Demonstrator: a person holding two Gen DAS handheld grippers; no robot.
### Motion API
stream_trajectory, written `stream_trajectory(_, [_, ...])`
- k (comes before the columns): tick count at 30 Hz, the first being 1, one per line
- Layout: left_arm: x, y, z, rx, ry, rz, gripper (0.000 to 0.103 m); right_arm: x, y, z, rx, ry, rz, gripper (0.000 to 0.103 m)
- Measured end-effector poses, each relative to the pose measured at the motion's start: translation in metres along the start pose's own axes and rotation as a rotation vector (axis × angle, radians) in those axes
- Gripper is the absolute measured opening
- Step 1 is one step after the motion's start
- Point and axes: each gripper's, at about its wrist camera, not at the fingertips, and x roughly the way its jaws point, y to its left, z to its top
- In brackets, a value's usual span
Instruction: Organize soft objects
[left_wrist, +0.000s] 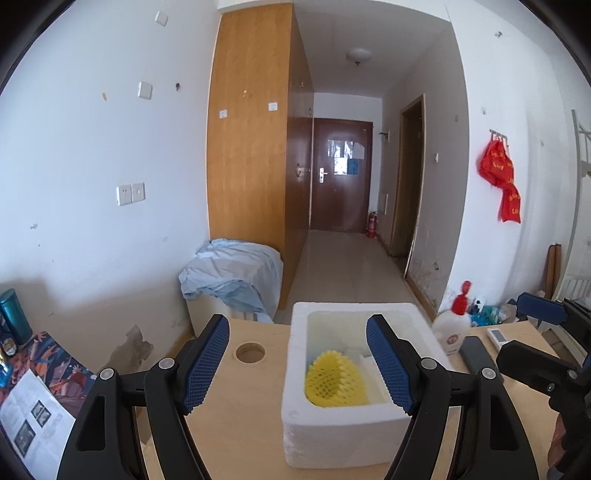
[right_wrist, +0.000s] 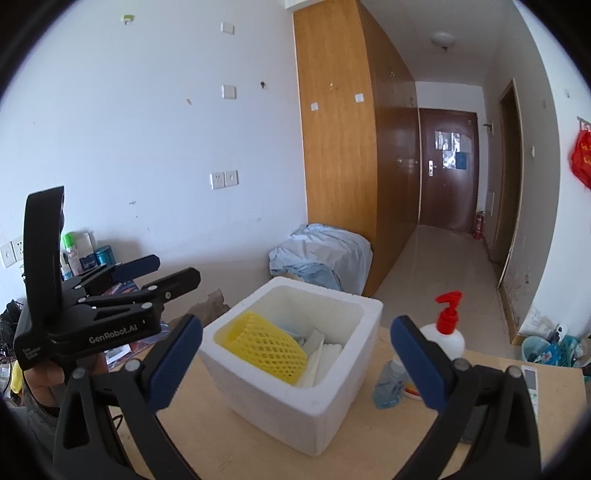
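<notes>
Hovering above a pale wooden tabletop (left_wrist: 236, 424), two hand-held grippers face a white foam box (right_wrist: 295, 417) that already holds a yellow foam net (right_wrist: 269, 347) and some white padding sheets (right_wrist: 321, 354). The left gripper (left_wrist: 297, 365) has its blue-padded fingers (left_wrist: 207, 363) spread wide with nothing between them, and the right gripper (right_wrist: 295, 360) is likewise wide and empty, so no soft object is in hand. The net lies tilted inside the box, leaning against the wall on the left gripper's side and rising close to the rim. Judged from here, the chief risk is to the box itself: it looks light, nothing holds it down, and a finger that dips inside or brushes a wall could push it across the tabletop or tip it. Just beside the box on its right stand a pump bottle (right_wrist: 445, 332) with a red top and a small blue bottle (right_wrist: 388, 384), with a dark phone (left_wrist: 478, 354) and a white remote (right_wrist: 530, 380) near them; a careless sweep of the right gripper could knock these over. The two grippers also sit close together, and a clash between them seems possible if both go for the box at once. Pressing more soft pieces in could crush the springy net or make it pop out over the rim.
</notes>
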Motion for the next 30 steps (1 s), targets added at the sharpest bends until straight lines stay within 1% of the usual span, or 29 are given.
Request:
stream_trajectory(9, [-0.055,-0.02,-0.001,0.015,-0.039,-0.026,0.078,-0.062,0.016,-0.007,-0.002,-0.063,-0.014,0.103])
stream_trajectory(14, [-0.09,-0.03,-0.006,0.027,-0.07,-0.044,0.078,-0.1,0.026,-0.014,-0.001,-0.113,-0.032,0.103])
stream_trajectory(18, [-0.119,-0.04,-0.01,0.038,-0.1,-0.062,0.082,-0.129,0.032,-0.02,0.016,-0.144,-0.048,0.103])
stream_trajectory(23, [-0.148,-0.051,-0.015,0.053,-0.13,-0.085,0.084,-0.152,0.038,-0.028,0.017,-0.162,-0.074,0.103])
stream_trajectory(28, [-0.172,-0.058,-0.026,0.062,-0.158,-0.094,0.096,-0.173,0.046,-0.039,0.027,-0.186,-0.084,0.103])
stream_trajectory(30, [-0.18,-0.061,-0.031,0.07,-0.166,-0.097,0.097,-0.18,0.05,-0.044,0.029,-0.189,-0.09,0.103])
